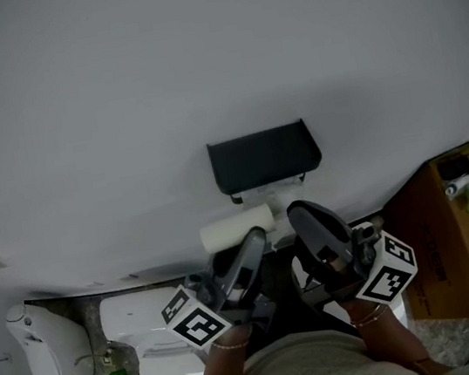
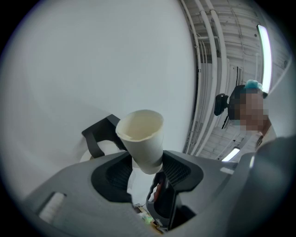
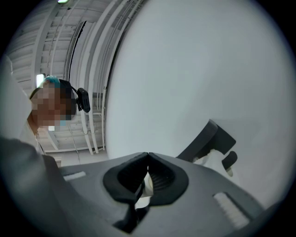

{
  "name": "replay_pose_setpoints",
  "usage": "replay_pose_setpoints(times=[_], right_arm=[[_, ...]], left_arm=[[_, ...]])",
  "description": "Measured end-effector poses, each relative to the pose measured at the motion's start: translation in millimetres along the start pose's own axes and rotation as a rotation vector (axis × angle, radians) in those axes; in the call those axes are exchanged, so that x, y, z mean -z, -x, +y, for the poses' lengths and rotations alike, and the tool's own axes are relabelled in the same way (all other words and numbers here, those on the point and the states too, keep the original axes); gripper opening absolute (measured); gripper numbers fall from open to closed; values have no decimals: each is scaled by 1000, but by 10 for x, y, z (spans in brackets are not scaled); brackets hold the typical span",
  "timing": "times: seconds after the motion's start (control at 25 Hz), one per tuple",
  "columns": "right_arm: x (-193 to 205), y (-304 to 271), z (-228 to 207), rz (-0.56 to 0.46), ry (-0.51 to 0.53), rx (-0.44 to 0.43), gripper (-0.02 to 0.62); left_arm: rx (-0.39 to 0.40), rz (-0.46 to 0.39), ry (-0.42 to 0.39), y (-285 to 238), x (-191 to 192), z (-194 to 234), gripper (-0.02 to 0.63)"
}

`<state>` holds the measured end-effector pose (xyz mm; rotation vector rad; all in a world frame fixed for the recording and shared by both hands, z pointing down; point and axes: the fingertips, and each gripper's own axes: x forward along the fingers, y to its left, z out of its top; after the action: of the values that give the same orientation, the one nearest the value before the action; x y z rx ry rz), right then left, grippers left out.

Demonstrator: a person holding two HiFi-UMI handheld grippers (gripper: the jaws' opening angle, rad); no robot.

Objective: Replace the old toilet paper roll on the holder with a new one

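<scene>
The left gripper point(image 2: 147, 163) is grasping an empty paper tube point(image 2: 141, 139): in the left gripper view the two ribbed pads are pressing on the lower part of the tube from either side, and the open, hollow end is standing up above the jaws, tilted slightly left. In the head view the tube point(image 1: 237, 229) is lying crosswise at the tip of the left gripper point(image 1: 254, 239), just below and to the left of the black holder point(image 1: 261, 158) and apart from it. The holder is hanging on the plain white wall point(image 1: 196, 56), and its dark cover is showing behind the tube in the left gripper view point(image 2: 99, 133). The right gripper point(image 3: 148, 156) is clenched, with its jaw tips meeting and nothing gripped between them; it is pointing up toward the holder point(image 3: 210, 138), which is sitting up and to its right. In the head view the right gripper point(image 1: 307, 213) is hovering just under the holder, beside the left one. A white toilet point(image 1: 154, 345) is standing below on the left, and a cardboard box point(image 1: 441, 238) is standing on the right.
</scene>
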<state>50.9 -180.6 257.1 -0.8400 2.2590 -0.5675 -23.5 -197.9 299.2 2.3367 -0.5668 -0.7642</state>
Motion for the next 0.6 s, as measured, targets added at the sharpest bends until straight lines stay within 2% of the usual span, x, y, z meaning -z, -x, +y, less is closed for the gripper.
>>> replay_pose_setpoints(times=[0.6], right_arm=[[63, 1, -120, 30, 2, 35, 3]], left_arm=[[-12, 20, 11, -19, 56, 68, 210]])
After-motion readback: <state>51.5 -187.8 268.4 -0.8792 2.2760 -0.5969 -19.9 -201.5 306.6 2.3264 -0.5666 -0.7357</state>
